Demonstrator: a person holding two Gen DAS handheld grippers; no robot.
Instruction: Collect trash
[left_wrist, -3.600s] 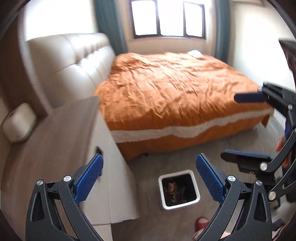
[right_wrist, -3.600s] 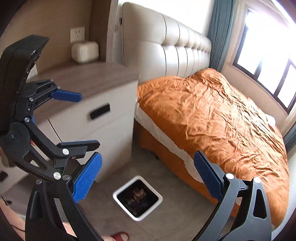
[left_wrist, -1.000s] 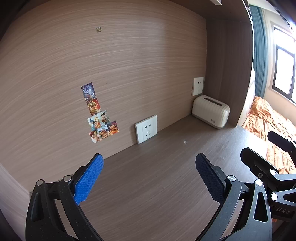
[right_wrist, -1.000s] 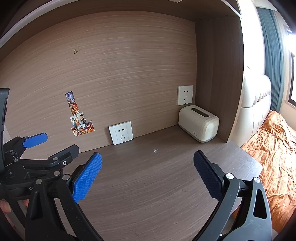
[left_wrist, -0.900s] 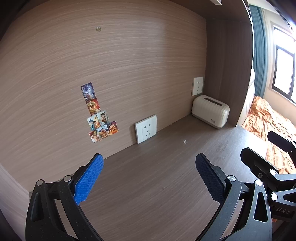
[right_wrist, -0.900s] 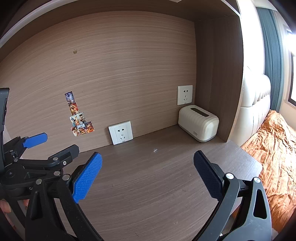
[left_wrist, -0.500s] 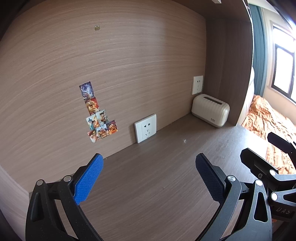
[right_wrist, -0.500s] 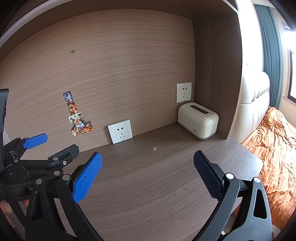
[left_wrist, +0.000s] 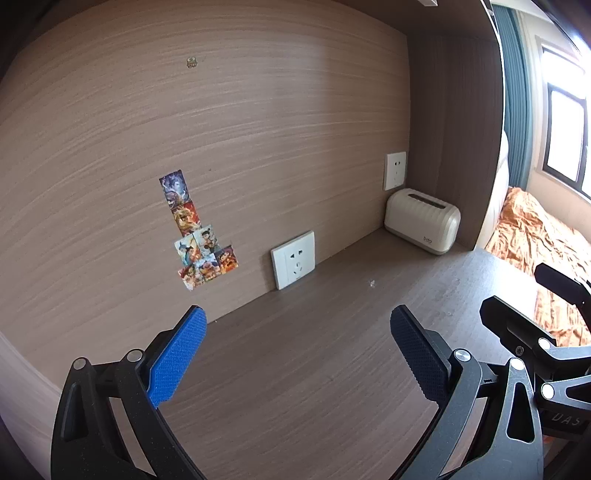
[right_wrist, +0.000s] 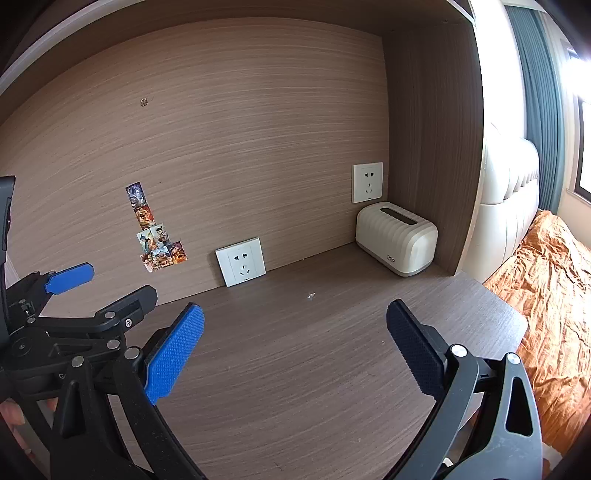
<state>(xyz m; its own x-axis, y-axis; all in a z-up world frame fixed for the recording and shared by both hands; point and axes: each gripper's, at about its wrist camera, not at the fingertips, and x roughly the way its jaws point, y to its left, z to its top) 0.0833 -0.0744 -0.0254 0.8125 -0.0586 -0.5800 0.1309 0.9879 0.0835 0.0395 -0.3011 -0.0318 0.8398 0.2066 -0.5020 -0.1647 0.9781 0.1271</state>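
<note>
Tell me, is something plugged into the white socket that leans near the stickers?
No, the white socket shows only bare holes, with no plug or cable in it.

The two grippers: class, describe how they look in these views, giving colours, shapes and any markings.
The left gripper and right gripper match: black angular linkage frames with triangular cut-outs and silver round pivot bolts. Each has two paddle-shaped fingers faced with textured blue pads. Pale lettering, partly legible, sits on the right gripper's body in the left wrist view. No cables or sleeves show.
</note>
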